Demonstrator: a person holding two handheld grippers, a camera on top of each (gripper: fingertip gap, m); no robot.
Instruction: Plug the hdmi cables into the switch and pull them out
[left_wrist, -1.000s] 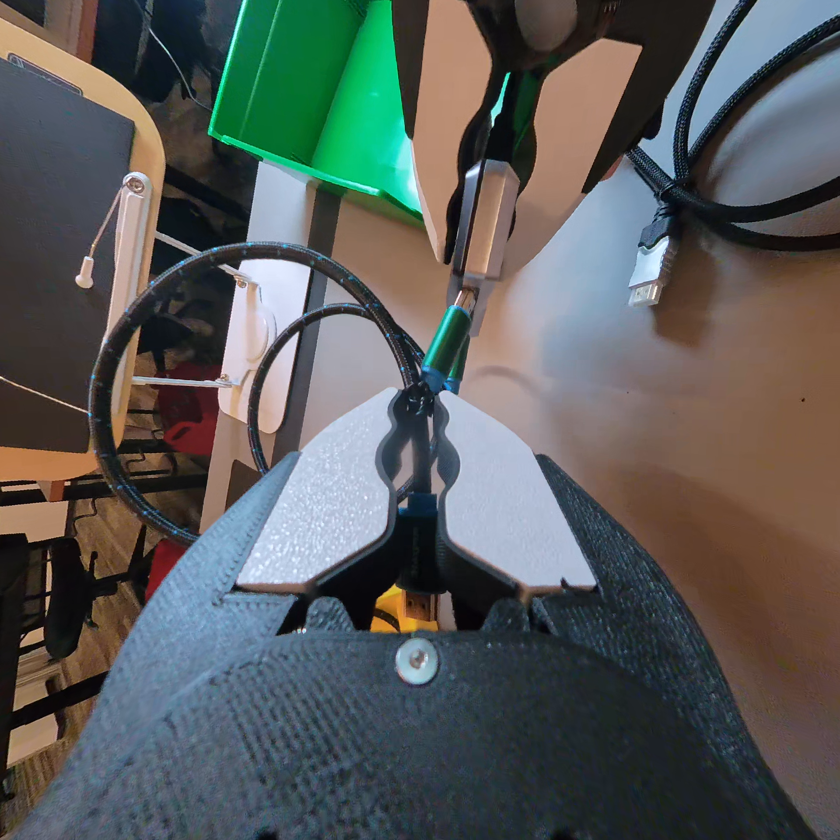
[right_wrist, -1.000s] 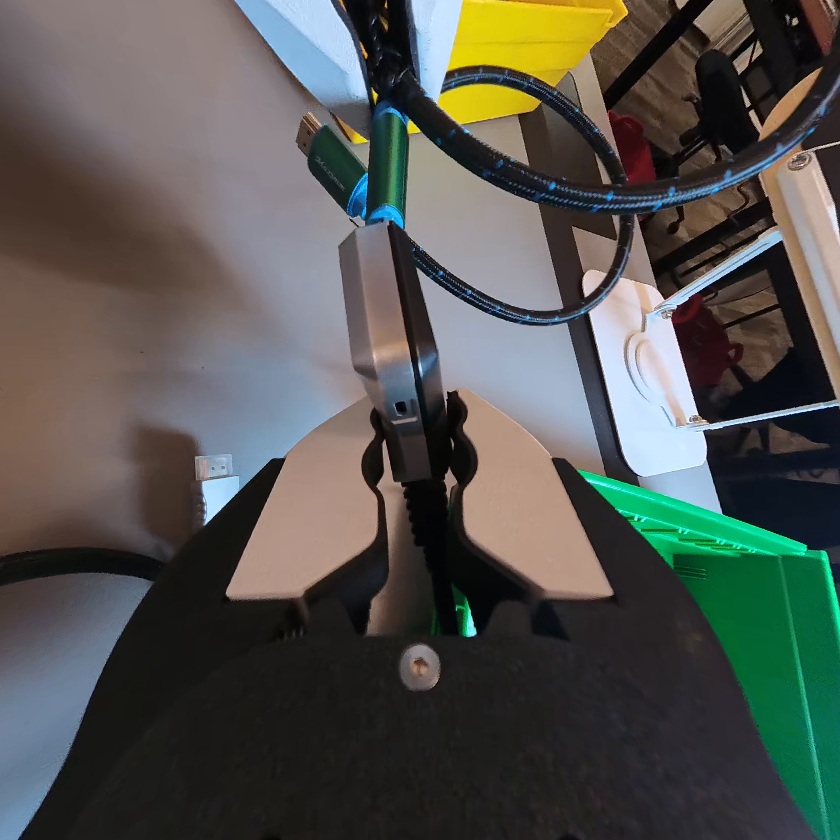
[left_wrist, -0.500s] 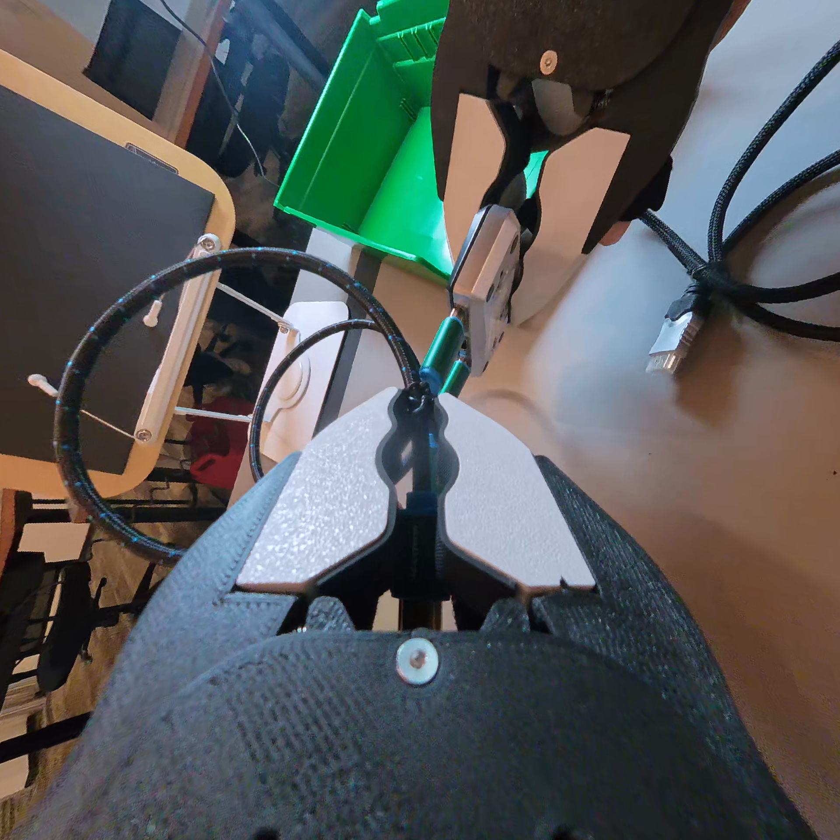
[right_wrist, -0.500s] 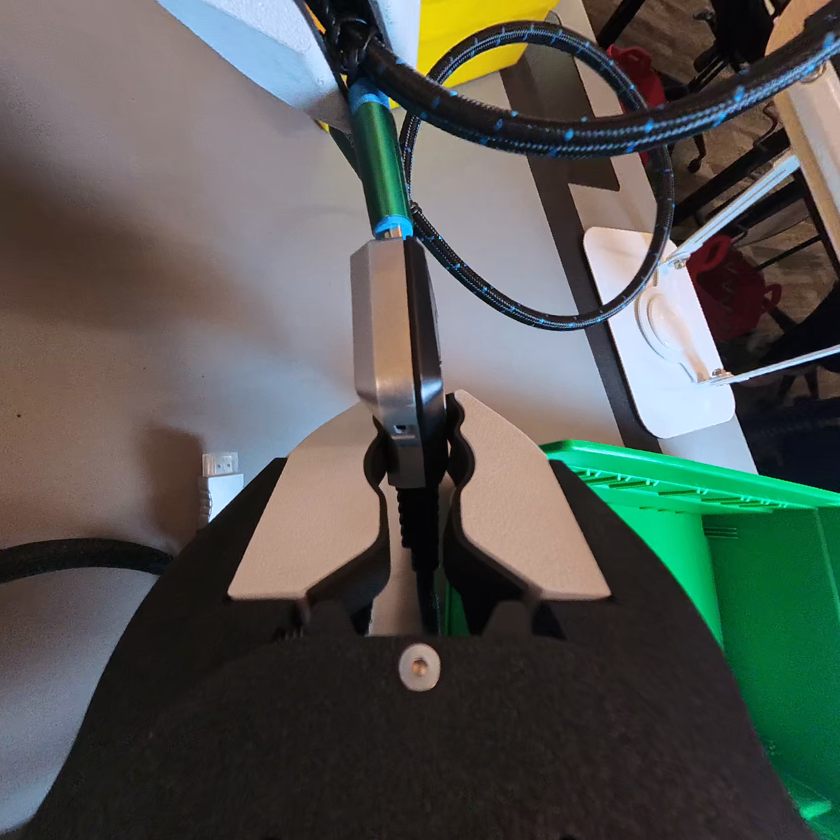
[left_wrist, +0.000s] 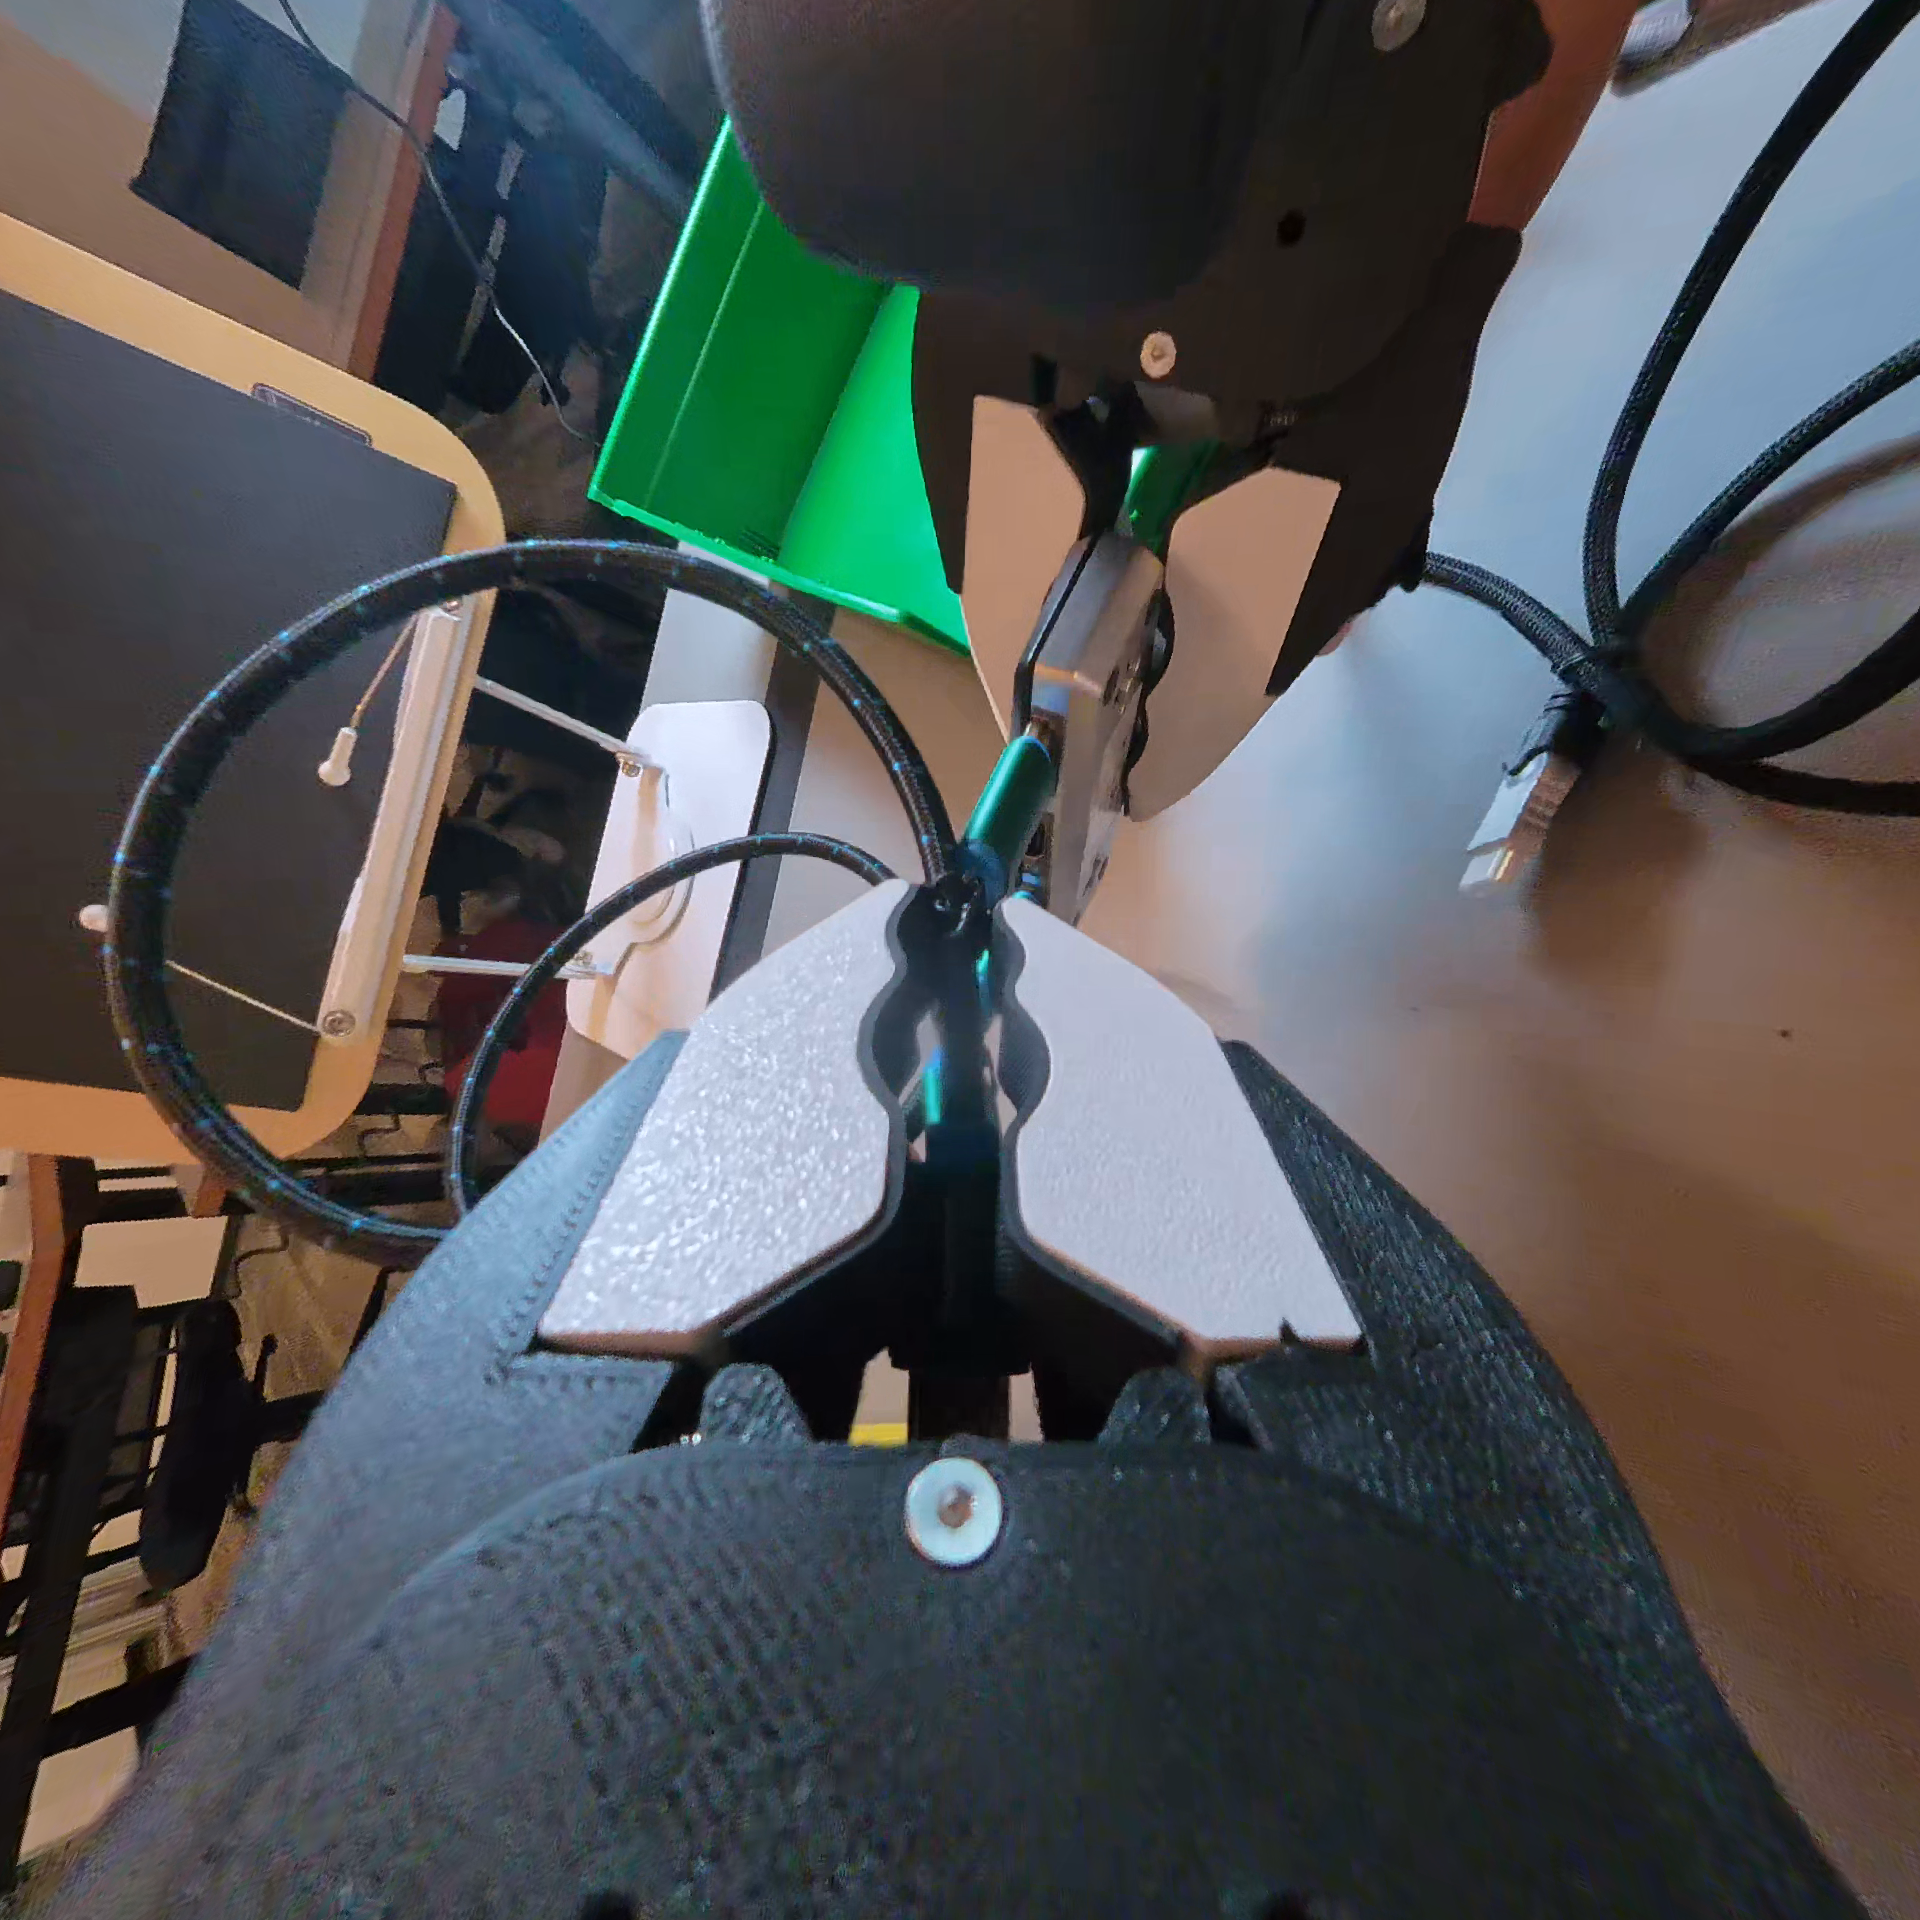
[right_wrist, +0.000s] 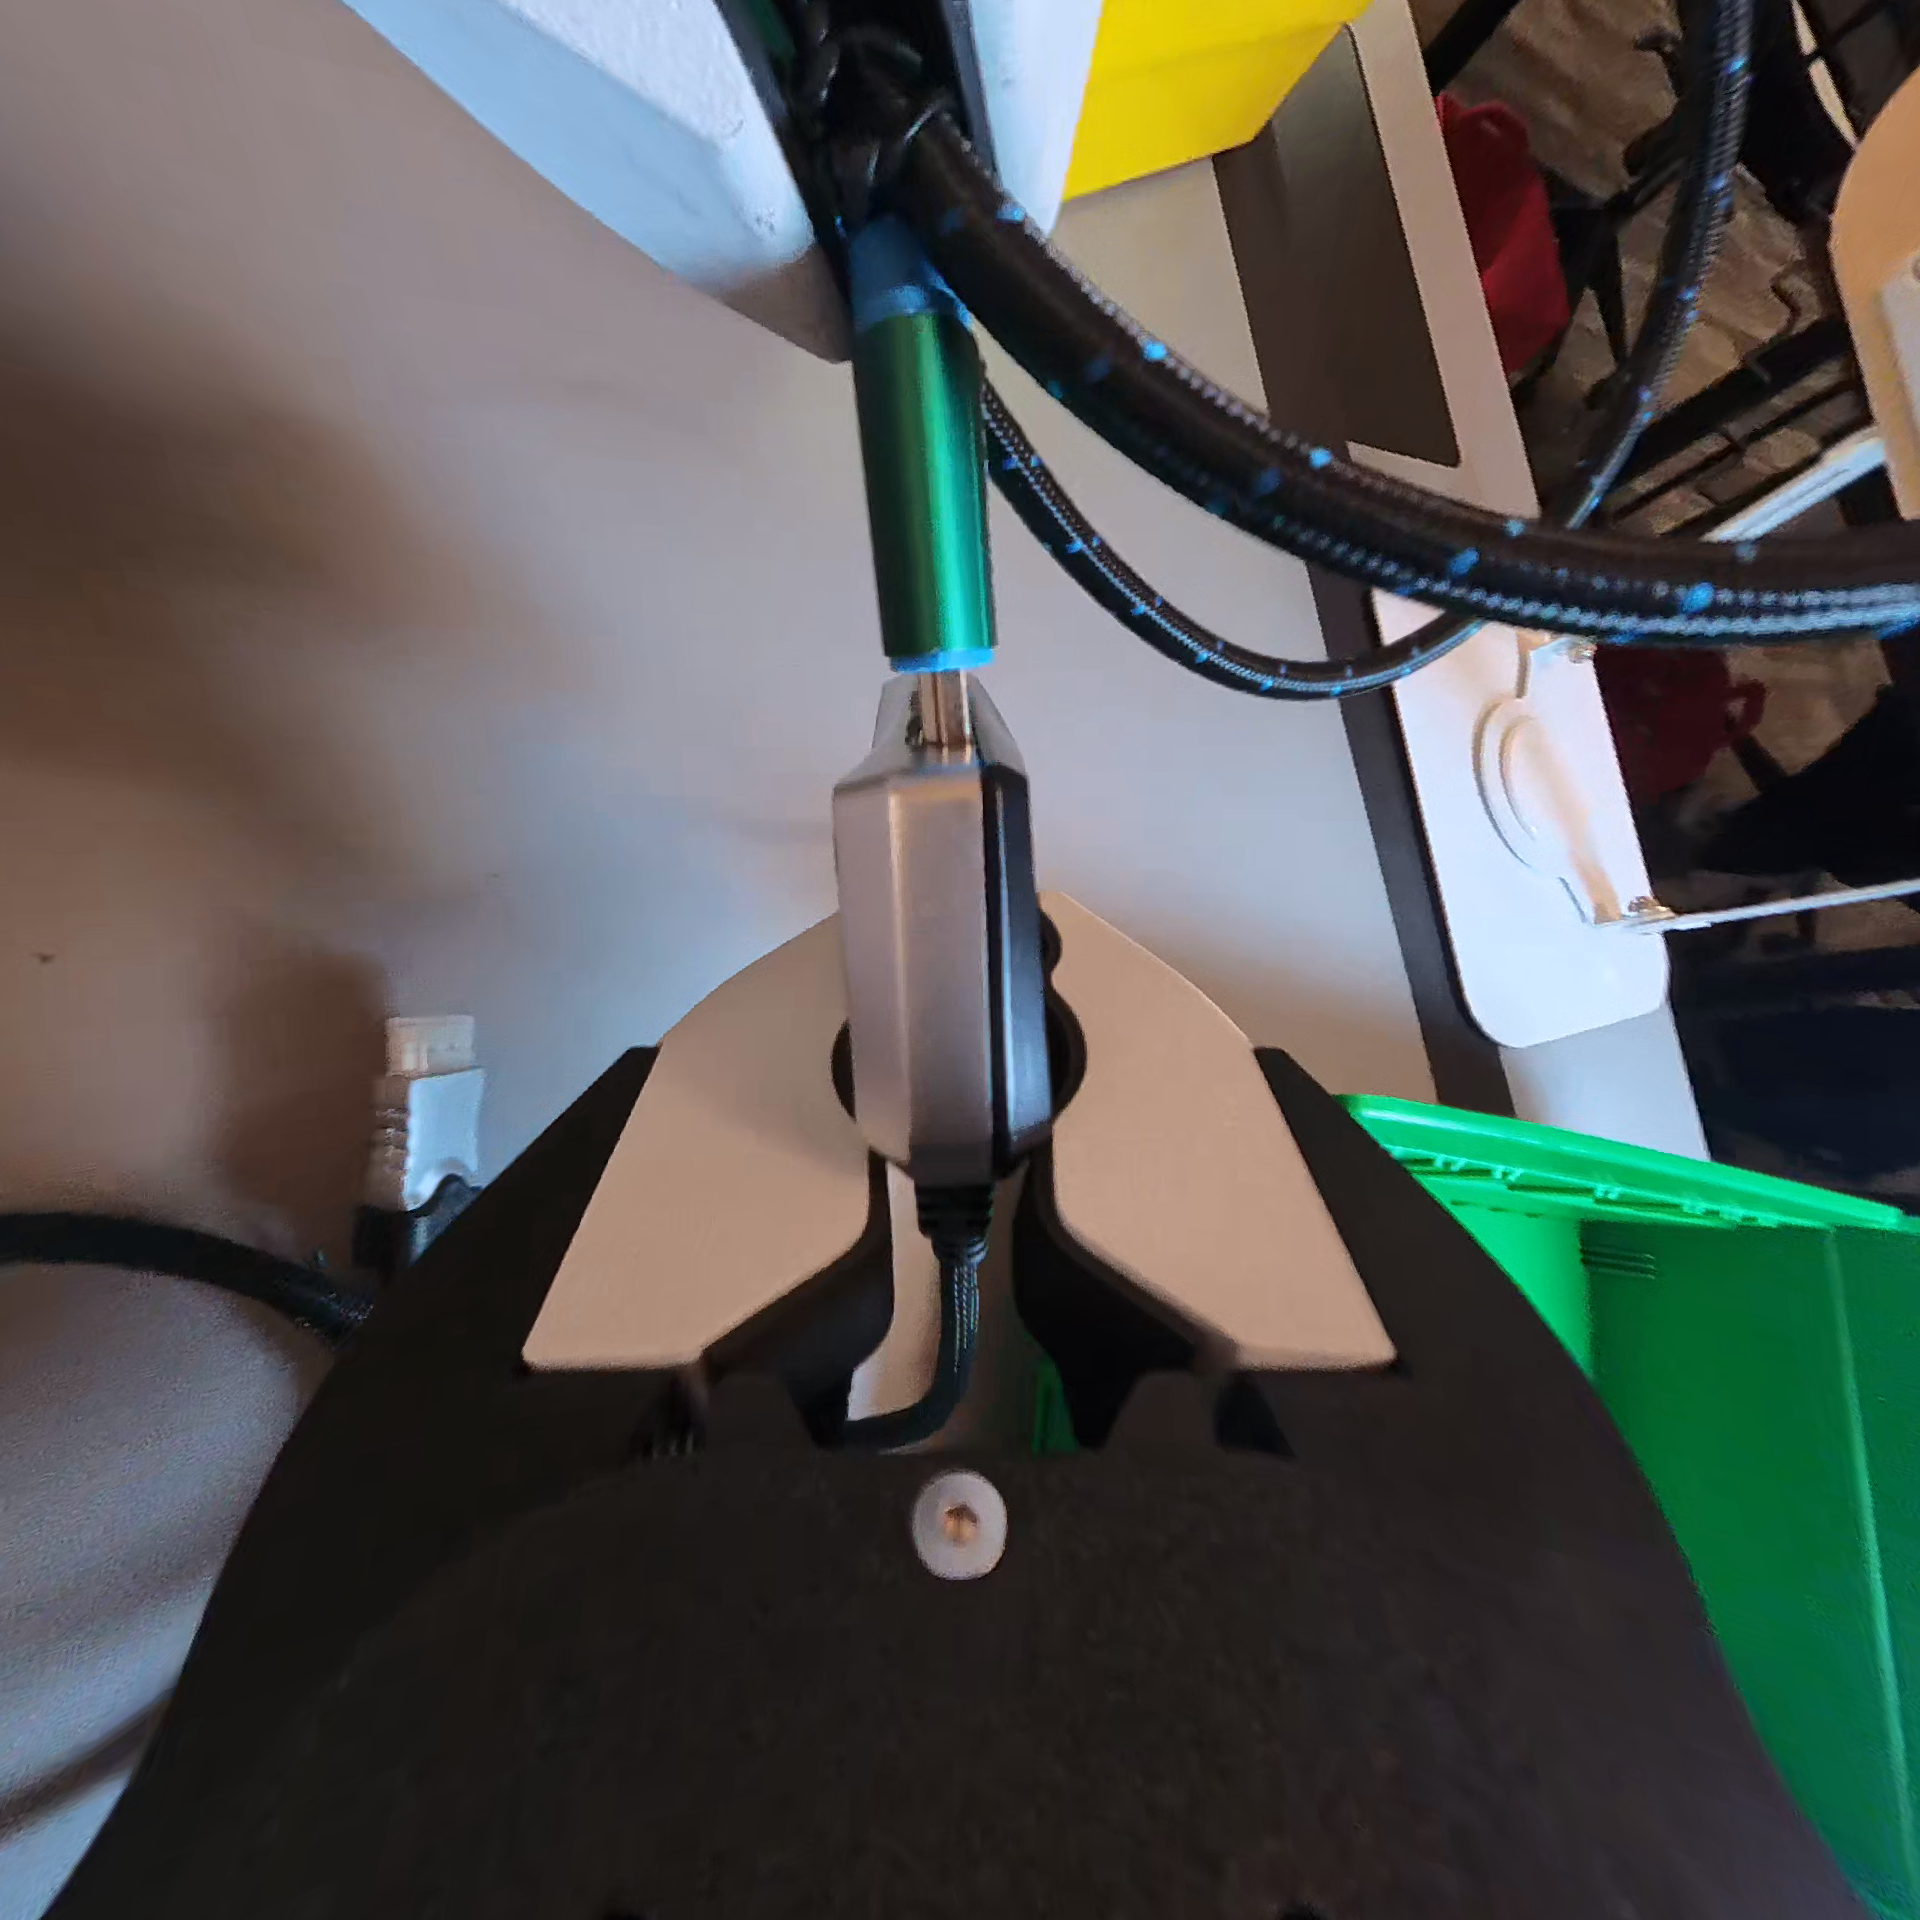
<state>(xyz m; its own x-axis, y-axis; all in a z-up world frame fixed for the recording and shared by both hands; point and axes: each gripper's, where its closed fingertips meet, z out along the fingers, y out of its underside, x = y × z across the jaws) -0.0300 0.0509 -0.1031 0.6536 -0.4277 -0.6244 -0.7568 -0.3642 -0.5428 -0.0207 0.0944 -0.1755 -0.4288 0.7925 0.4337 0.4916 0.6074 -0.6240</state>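
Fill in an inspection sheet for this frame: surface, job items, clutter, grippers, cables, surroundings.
Surface: pale tabletop, shadowed in places.
Job's things: grey switch held on edge; green-sleeved HDMI plug meets its top port with bare metal still showing, so not fully seated.
Clutter: green bin and yellow bin at the table's edges.
Grippers: right gripper shut on the switch; left gripper shut on the braided cable just behind the plug.
Cables: blue-flecked braided cable loops off the table edge; a spare black cable with a silver plug lies loose on the table.
Surroundings: white lamp base, office furniture beyond.
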